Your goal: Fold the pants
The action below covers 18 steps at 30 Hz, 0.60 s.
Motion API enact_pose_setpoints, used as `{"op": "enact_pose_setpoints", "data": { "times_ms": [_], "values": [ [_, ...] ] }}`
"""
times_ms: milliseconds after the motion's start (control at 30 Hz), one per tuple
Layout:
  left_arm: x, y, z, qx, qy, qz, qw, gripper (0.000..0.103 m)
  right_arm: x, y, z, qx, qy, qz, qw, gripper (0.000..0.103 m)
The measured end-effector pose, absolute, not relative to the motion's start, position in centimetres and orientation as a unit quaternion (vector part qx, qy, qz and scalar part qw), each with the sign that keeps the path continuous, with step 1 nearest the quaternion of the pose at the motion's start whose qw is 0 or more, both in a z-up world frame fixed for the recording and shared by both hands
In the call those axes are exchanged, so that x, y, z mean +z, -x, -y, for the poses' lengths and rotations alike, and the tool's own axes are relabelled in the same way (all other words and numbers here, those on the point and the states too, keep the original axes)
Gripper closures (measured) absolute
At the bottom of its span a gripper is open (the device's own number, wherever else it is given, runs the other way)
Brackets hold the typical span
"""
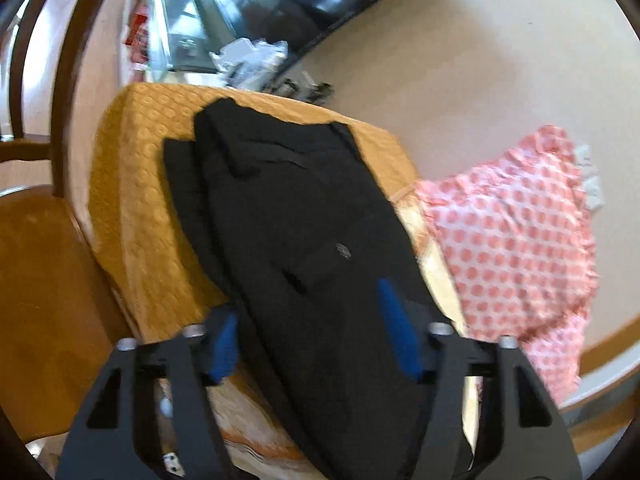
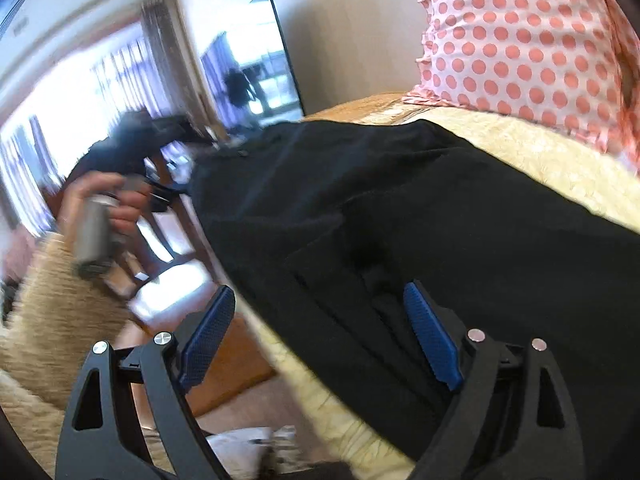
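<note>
1. Left wrist view: the black pants point(image 1: 288, 216) lie stretched lengthwise on a bed with an orange-yellow quilted bedspread point(image 1: 132, 184), their far end near the bed's far edge and their near end running under the camera.
2. The left gripper point(image 1: 316, 336) has its jaws wide apart. One blue pad point(image 1: 224, 344) sits over the bedspread just beside the pants' left edge; the other blue pad point(image 1: 396, 324) sits over the black cloth. Whether either pad touches the fabric cannot be told.
3. A pink polka-dot pillow point(image 1: 512, 248) lies on the bed to the right of the pants, near them. A wooden chair point(image 1: 44, 280) stands at the left, beside the bed.
4. Right wrist view: the pants point(image 2: 400, 216) fill the centre and right, with folds and a raised layer near the gripper.
5. The right gripper point(image 2: 320, 336) is spread wide, holding nothing. Its right-side finger point(image 2: 432, 336) lies over the black cloth; its left-side finger point(image 2: 208, 332) hangs off the bed's edge, over the floor.
6. The polka-dot pillow point(image 2: 520, 40) sits beyond the pants at upper right.
7. The person's left hand point(image 2: 100, 208), blurred, grips a grey handle at the left.
</note>
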State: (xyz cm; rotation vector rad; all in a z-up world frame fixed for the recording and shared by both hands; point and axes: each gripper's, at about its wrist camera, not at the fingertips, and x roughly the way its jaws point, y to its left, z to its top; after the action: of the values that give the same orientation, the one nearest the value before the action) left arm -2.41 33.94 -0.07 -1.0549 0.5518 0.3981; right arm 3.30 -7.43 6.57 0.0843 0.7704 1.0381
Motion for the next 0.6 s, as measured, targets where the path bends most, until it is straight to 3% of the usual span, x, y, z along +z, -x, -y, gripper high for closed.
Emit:
{"op": "enact_pose_setpoints", "data": {
  "times_ms": [33, 133, 400, 600],
  "values": [
    [0.1, 2.2, -33.8, 0.201, 0.482, -0.261, 0.812, 0.079, 6.9, -3.4, 8.4, 0.484, -0.055, -0.357, 0.797, 0.015],
    [1.7, 2.0, -32.6, 0.214, 0.436, -0.253, 0.836, 0.089, 8.3, -3.6, 12.3, 0.461, -0.09, -0.334, 0.817, 0.015],
    [11.0, -2.5, -19.9, 0.155, 0.197, -0.224, 0.942, 0.092, 9.7, -4.8, 23.3, 0.361, -0.19, -0.298, 0.863, 0.012],
    [14.2, -4.8, -3.8, -0.062, 0.059, -0.219, 0.972, 0.091, 9.2, -4.3, 31.9, 0.249, -0.26, -0.277, 0.891, 0.012]
  ]
}}
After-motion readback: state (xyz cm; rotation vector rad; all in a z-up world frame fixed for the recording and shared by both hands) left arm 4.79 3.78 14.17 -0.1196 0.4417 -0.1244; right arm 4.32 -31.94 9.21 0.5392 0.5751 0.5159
